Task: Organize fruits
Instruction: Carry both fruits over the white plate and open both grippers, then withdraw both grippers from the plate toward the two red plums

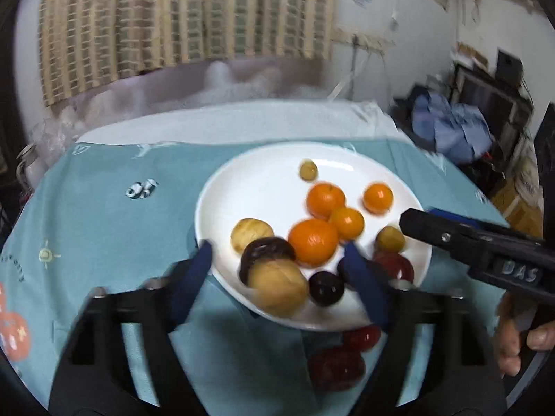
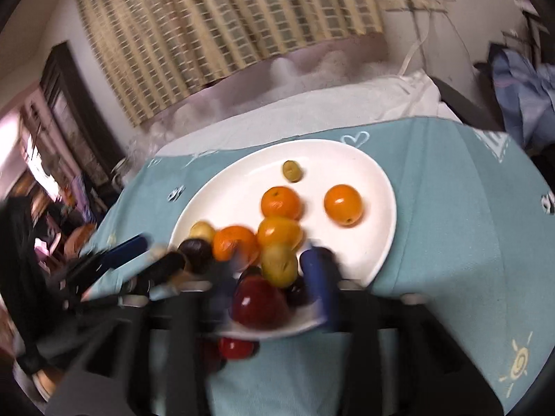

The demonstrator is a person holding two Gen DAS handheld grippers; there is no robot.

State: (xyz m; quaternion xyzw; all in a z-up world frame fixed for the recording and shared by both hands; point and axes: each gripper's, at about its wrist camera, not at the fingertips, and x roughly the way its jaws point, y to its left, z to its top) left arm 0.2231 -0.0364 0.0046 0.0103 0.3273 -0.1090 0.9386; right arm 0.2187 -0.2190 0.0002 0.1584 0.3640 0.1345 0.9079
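Blue-padded fingers of the left tool (image 1: 277,270) stand spread wide at the near rim of the plate (image 1: 263,187), pinching nothing; a tan fruit (image 1: 277,287) and a dark plum (image 1: 326,287) lie on the plate between them, untouched as far as the blur allows. The right tool (image 2: 274,270) is likewise spread, its fingers on either side of a red fruit (image 2: 258,303) and a greenish one (image 2: 279,265) at the plate's near edge, with no grip that I can make out.

The white plate sits on a blue cloth (image 1: 104,215) over the worktop. On it are four oranges (image 1: 312,241), clustered toward the middle and right, a small olive-coloured fruit (image 1: 308,170) alone at the far side, another tan fruit (image 1: 251,234) at the left, and a dark ring-shaped piece (image 1: 267,249) by it. Two red fruits (image 1: 360,338) lie off the plate, on the cloth just beside its near rim.

Seen from the left wrist, the right tool comes in from the right, held in a hand (image 1: 520,343). Behind the worktop hangs a woven blind (image 1: 187,17).
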